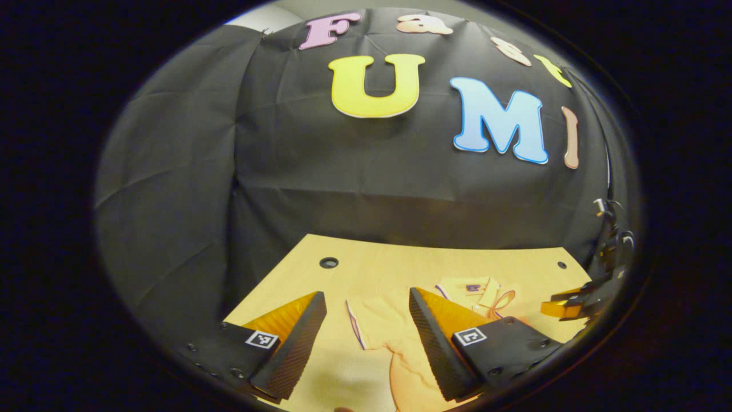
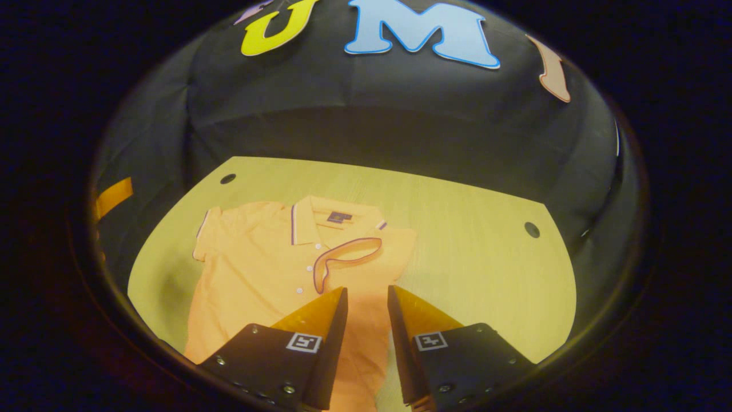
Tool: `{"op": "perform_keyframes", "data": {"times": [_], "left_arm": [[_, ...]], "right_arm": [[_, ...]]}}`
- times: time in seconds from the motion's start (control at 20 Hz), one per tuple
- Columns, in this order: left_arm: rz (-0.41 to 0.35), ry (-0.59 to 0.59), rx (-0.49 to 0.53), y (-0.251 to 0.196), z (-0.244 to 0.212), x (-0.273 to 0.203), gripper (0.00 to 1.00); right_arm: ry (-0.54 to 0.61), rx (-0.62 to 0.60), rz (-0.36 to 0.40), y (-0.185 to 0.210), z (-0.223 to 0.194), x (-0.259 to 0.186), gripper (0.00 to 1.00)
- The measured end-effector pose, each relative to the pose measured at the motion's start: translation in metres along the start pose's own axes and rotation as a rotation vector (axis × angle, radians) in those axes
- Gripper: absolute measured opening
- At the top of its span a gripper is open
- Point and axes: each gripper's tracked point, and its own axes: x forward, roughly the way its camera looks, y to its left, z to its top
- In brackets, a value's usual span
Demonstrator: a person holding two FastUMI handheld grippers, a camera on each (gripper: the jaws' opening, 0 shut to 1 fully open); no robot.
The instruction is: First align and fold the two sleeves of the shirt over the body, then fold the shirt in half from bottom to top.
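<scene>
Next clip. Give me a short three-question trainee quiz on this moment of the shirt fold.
1. True or false: both sleeves of the shirt lie spread flat on the table.
2. Which sleeve is already folded over the body: the one near the right claw or the one near the left claw?
3. Are the left claw's jaws open or shut?

Key: 1 false; 2 the one near the right claw; 3 open.

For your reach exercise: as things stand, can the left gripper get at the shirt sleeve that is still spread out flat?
Probably yes. The left gripper is open above the spread sleeve, which lies flat on the table with nothing on it. The right gripper is over the shirt's other side.
</scene>
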Motion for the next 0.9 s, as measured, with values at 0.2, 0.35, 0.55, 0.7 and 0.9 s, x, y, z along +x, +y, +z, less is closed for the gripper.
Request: {"op": "perform_keyframes", "data": {"times": [0.2,0.35,0.55,0.7,0.9], "left_arm": [[-0.001,0.084,0.006,0.009,-0.040,0.054,0.94],[0.001,0.154,-0.021,0.015,-0.074,0.084,0.94],[0.018,0.241,-0.038,0.020,-0.118,0.113,0.95],[0.031,0.298,-0.037,0.024,-0.139,0.124,0.97],[0.039,0.345,-0.027,0.026,-0.165,0.132,0.98]], "right_arm": [[0.020,0.075,-0.035,-0.018,-0.015,-0.024,0.45],[0.025,0.119,-0.073,-0.031,-0.022,-0.040,0.43],[0.031,0.151,-0.120,-0.047,-0.028,-0.053,0.43],[0.037,0.167,-0.142,-0.052,-0.032,-0.059,0.43],[0.050,0.179,-0.166,-0.057,-0.044,-0.065,0.45]]}}
